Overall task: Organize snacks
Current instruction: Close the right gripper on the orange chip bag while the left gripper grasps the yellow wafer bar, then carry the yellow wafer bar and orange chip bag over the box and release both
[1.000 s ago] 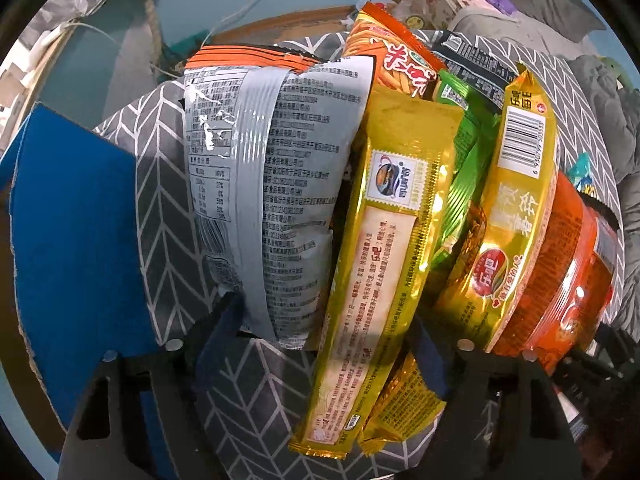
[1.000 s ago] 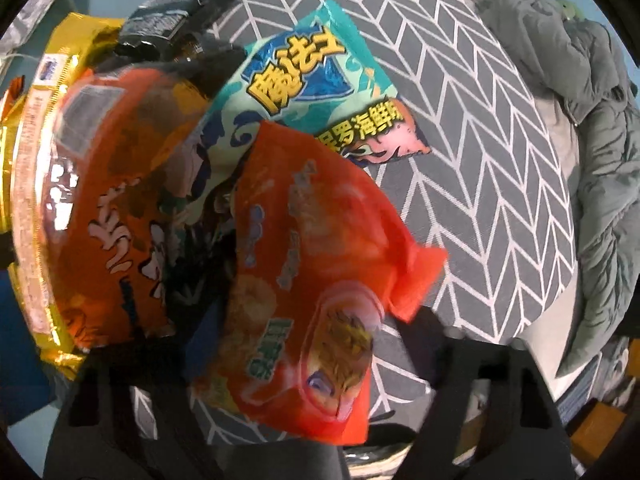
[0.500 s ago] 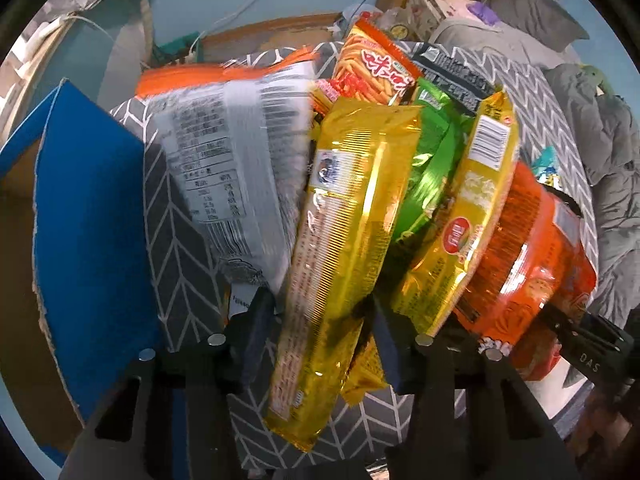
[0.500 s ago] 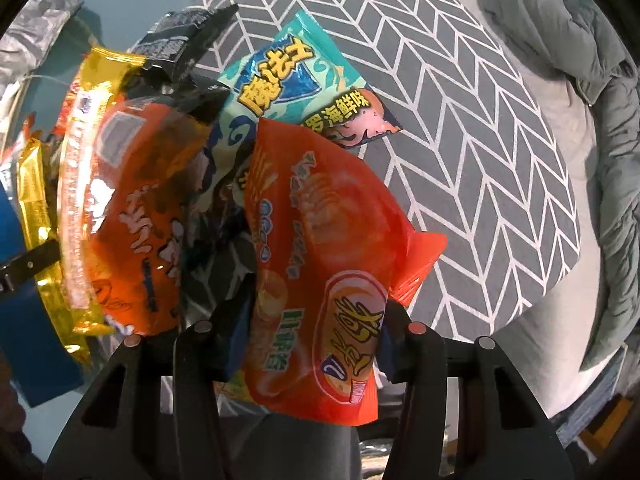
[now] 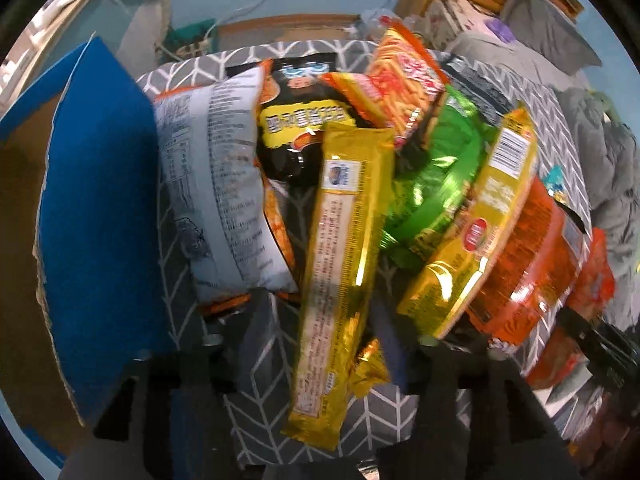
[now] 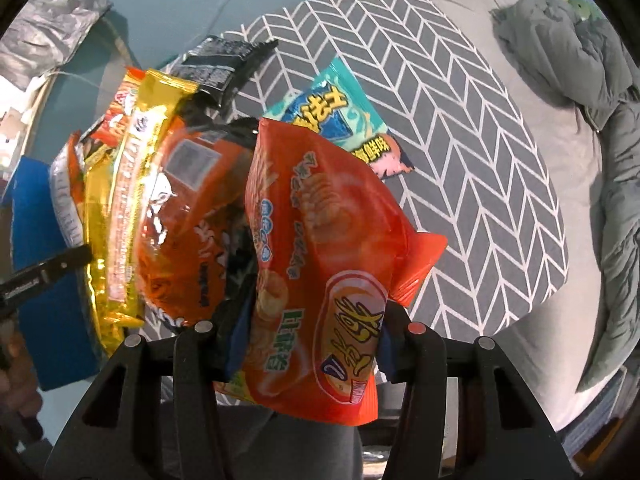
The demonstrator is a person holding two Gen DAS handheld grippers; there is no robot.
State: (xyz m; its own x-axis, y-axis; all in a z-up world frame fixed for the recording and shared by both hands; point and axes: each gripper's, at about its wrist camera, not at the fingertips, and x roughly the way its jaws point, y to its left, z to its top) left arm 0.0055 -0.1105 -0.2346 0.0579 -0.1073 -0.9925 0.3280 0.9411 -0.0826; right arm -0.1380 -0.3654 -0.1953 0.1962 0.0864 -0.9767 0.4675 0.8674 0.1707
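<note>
Left tongs (image 5: 320,340) pinch the lower part of a long gold pack (image 5: 340,264), now lifted and tilted clear of the grey-backed bag (image 5: 218,204); half a second ago the two touched. A black-and-yellow bag (image 5: 298,128), formerly hidden behind them, now shows. Right tongs (image 6: 308,324) stay pressed on an orange chip bag (image 6: 320,264), which hangs above the worktop (image 6: 460,128), and have drawn back from the upright row, so more of the teal bag (image 6: 340,120) lying flat shows. The blue box (image 5: 96,216) stands just left of the row. Judgement: both packs are freed from the row and ready to be re-sorted or moved to the box.
</note>
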